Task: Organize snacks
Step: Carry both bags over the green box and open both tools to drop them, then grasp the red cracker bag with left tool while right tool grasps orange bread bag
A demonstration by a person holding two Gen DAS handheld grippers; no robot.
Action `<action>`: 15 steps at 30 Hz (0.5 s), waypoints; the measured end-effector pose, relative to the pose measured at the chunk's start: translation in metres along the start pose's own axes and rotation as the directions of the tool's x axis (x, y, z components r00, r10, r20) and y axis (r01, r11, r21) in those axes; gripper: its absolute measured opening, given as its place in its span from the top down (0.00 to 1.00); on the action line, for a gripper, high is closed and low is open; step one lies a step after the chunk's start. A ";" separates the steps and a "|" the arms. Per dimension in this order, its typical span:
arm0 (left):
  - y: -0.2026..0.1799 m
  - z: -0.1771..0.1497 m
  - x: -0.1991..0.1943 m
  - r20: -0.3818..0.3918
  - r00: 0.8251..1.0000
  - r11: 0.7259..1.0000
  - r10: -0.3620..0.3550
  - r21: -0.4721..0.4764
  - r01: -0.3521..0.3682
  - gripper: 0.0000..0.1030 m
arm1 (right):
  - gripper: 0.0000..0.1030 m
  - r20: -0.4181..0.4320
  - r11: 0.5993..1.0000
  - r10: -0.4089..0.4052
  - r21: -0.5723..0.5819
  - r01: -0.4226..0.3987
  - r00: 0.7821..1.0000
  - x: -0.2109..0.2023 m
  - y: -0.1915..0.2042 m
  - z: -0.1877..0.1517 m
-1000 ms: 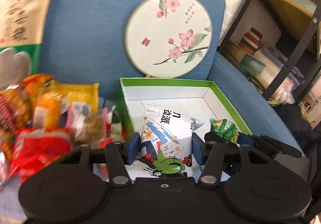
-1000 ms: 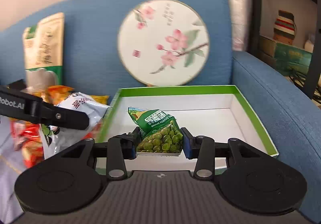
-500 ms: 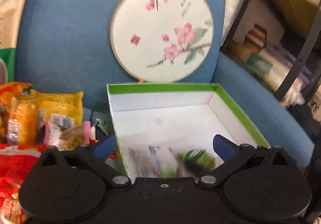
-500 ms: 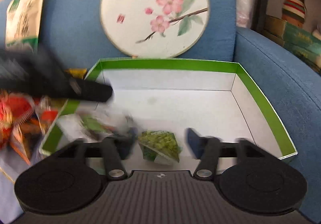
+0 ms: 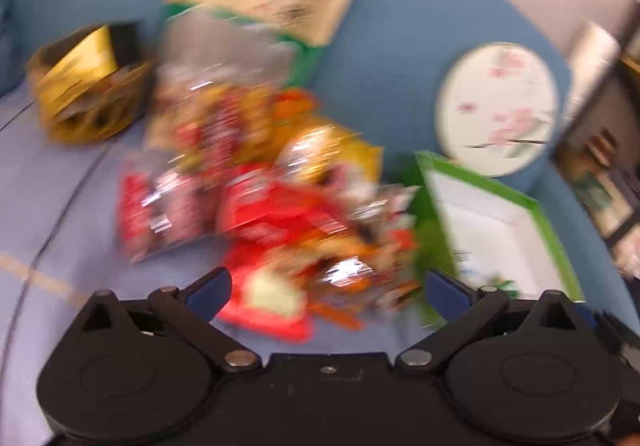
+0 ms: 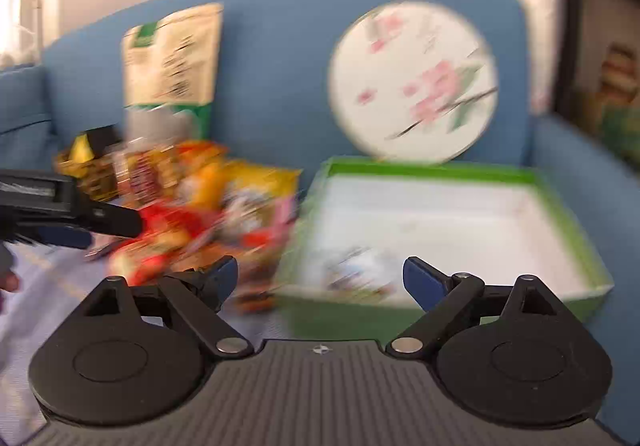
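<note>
Snacks [image 5: 256, 182] pile at 11 o'clock; left gripper [image 5: 326, 288], right gripper [image 6: 320, 278] jaws just opened wide, empty; two packets now in box [image 6: 440, 170].

One green-rimmed box [image 6: 560, 182], one round painted fan [image 6: 412, 82] and one woven basket [image 5: 92, 102] are counted; the blurred snack packets [image 5: 256, 198] cannot be numbered.

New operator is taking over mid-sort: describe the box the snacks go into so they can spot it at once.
Start at the blue sofa and find the round fan with pink blossoms leaning on its backrest. Directly below it on the seat sits the open box. Unlike the colourful snack pile on one side of it, it is a shallow rectangle, bright green at rim and sides, white inside.
</note>
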State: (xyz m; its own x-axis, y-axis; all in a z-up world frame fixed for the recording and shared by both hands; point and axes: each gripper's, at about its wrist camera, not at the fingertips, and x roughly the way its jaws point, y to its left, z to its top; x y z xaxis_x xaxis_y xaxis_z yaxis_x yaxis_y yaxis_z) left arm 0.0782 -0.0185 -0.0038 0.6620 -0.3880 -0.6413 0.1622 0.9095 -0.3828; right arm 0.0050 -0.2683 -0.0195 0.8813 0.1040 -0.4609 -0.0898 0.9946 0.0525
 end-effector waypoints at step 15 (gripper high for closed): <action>0.020 -0.002 0.057 -0.105 0.994 0.986 0.005 0.169 0.013 0.81 | 0.00 -0.102 0.998 0.070 0.005 -0.070 0.992 -0.003 0.040 -0.010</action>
State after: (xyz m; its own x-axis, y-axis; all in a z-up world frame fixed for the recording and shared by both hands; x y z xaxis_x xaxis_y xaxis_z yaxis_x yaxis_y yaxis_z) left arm 0.1178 -0.0229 -0.0490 0.5824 -0.3972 -0.7093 0.2922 0.9165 -0.2733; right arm -0.0055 -0.2283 -0.0249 0.8210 0.1736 -0.5438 -0.1490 0.9848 0.0894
